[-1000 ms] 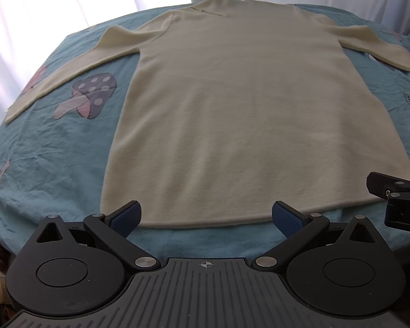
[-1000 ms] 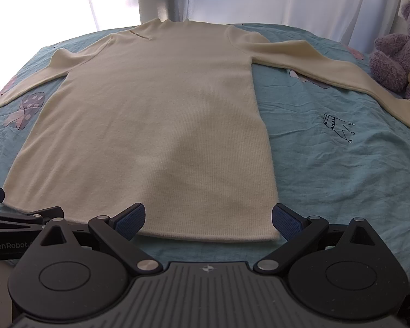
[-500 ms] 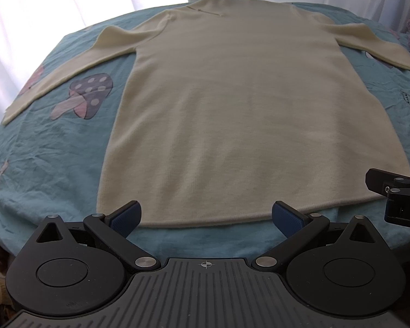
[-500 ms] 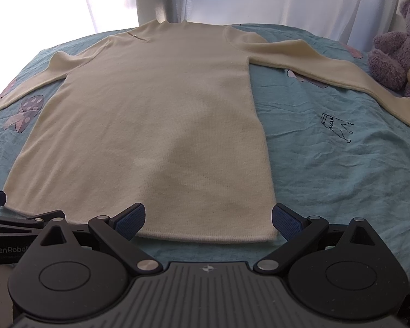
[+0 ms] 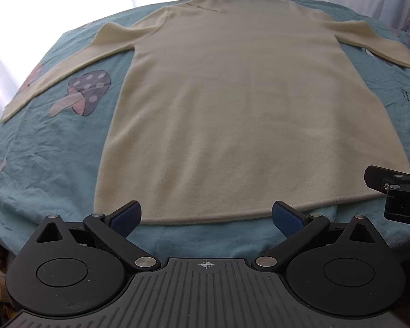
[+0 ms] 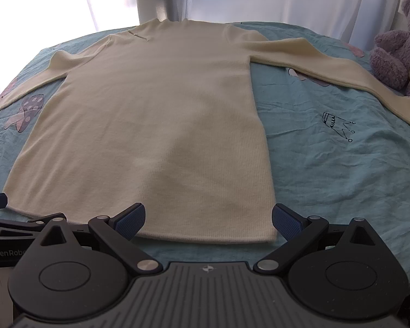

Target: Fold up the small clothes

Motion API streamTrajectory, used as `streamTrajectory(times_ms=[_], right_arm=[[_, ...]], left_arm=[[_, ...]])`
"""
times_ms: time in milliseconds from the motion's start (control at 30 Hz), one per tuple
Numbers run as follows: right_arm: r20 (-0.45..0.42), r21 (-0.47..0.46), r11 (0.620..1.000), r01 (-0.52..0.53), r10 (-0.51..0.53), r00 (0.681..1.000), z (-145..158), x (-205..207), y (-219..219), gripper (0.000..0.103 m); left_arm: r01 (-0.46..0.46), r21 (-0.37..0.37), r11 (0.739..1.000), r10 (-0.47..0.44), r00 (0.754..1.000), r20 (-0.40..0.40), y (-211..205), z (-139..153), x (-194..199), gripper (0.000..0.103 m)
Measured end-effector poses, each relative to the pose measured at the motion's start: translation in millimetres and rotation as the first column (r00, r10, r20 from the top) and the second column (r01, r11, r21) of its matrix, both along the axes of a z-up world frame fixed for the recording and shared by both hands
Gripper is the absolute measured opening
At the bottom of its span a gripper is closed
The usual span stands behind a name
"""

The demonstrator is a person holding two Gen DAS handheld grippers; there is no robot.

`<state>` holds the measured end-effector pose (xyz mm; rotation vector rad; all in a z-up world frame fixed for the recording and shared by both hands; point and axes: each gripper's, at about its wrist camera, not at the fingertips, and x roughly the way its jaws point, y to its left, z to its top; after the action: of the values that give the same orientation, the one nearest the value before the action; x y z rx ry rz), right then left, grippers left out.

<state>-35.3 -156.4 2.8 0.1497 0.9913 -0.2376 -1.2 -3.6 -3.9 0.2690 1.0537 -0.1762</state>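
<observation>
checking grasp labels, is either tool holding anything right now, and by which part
Nothing is held. The left tool and right tool are open, near the hem of the flat cream knit sweater.

**Both grippers held wide open, side by side**

The left gripper (image 5: pixel 206 216) sat low and level, its jaws spread wide, the blue pads (image 5: pixel 125 217) angled outward at about ten and two o'clock. Nothing lay between them. The right gripper (image 6: pixel 208 218) was posed the same way, jaws fully apart and its blue pads (image 6: pixel 287 222) empty. The two tools were close together: the right one's black frame showed at three o'clock in the left wrist view, and the left one's frame at nine o'clock in the right wrist view.
</observation>
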Motion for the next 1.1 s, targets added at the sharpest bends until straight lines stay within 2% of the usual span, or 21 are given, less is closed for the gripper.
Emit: streamTrajectory(times_ms=[1100], right_arm=[[-0.009, -0.001, 1.000, -0.007, 0.007, 1.000, -1.9, 0.8, 2.8, 0.099]], left_arm=[[-0.002, 0.004, 1.000, 0.003, 1.000, -0.010, 1.8, -2.1, 0.5, 0.103]])
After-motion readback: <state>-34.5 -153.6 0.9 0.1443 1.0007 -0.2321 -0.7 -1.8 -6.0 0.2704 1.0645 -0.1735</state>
